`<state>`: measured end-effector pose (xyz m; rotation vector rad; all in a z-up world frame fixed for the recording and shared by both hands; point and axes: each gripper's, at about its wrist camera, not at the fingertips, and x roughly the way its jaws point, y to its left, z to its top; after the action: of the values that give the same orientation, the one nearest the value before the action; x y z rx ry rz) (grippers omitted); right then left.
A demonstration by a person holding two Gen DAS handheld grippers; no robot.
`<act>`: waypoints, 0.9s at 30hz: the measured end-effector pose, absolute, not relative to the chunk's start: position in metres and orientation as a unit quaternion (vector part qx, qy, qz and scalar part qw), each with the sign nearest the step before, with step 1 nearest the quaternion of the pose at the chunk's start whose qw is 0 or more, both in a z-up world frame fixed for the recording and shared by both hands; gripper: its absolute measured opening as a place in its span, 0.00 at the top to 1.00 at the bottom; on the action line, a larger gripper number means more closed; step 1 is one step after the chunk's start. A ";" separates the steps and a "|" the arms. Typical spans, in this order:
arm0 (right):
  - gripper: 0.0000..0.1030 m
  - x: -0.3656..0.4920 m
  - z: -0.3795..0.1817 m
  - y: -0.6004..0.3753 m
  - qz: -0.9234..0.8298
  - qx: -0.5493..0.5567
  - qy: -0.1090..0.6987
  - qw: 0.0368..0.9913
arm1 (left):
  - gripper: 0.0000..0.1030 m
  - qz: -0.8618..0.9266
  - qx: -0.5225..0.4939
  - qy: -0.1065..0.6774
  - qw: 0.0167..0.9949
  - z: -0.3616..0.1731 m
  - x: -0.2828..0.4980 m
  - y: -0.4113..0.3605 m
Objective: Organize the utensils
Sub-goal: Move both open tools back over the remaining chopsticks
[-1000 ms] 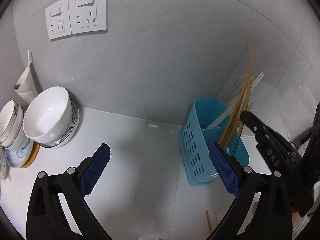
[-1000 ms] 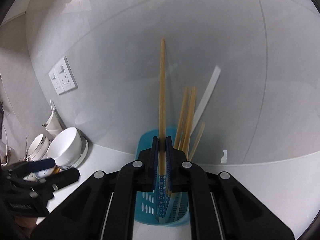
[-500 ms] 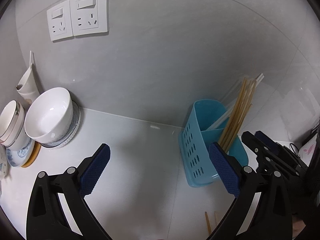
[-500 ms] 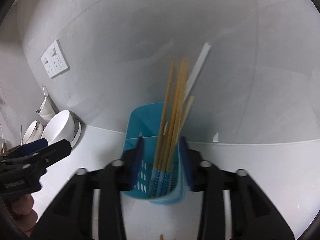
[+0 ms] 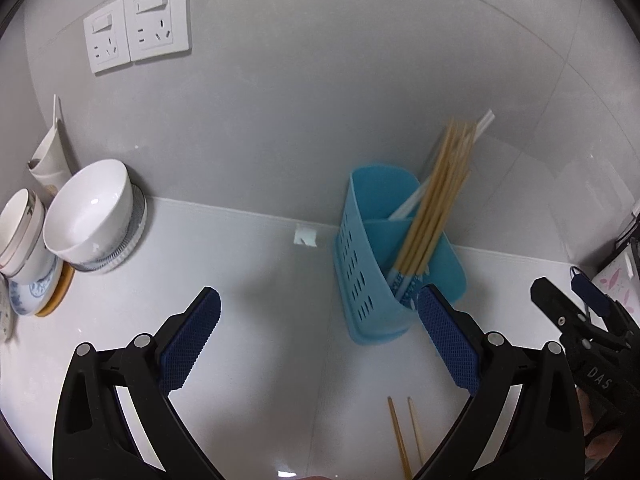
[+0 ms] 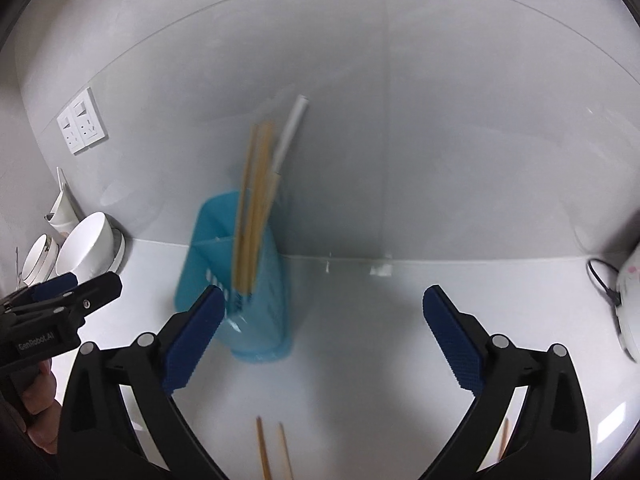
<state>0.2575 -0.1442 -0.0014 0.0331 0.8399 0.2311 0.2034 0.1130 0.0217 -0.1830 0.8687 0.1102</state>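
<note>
A blue perforated utensil holder point(image 5: 372, 280) stands on the white counter against the wall, with several wooden chopsticks point(image 5: 436, 208) and a white stick leaning in its right compartment. My left gripper point(image 5: 320, 340) hangs open above the counter, just left of the holder, with nothing between its fingers. In the right wrist view the holder point(image 6: 260, 308) is blurred at left of centre. My right gripper point(image 6: 320, 336) has drawn back from it; its jaws are opening wide and nothing is between them. Two loose chopsticks point(image 6: 272, 452) lie on the counter below both grippers.
A white bowl point(image 5: 92, 216) on stacked plates and cups point(image 5: 20, 236) stand at the far left under two wall sockets point(image 5: 136, 40). A white appliance with a black cable point(image 6: 628, 292) sits at the far right. A scrap of paper point(image 5: 305, 236) lies by the wall.
My right gripper let go of the chopstick, which now stands in the holder with the others. Its jaws went from shut to wide and it pulled back. The left gripper shifted slightly.
</note>
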 end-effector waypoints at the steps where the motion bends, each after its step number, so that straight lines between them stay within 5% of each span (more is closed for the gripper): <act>1: 0.08 0.255 -0.002 -0.149 0.107 0.016 0.410 0.906 | 0.06 0.052 -0.091 0.424 0.900 0.019 0.201 0.110; 27: 0.08 0.159 -0.061 -0.261 0.030 0.010 0.497 0.867 | 0.06 0.026 -0.085 0.511 0.855 -0.061 0.126 0.029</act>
<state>0.1590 -0.2608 -0.0611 0.0206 1.0399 0.0637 0.1260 0.0293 -0.0608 -0.1792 1.0752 0.0548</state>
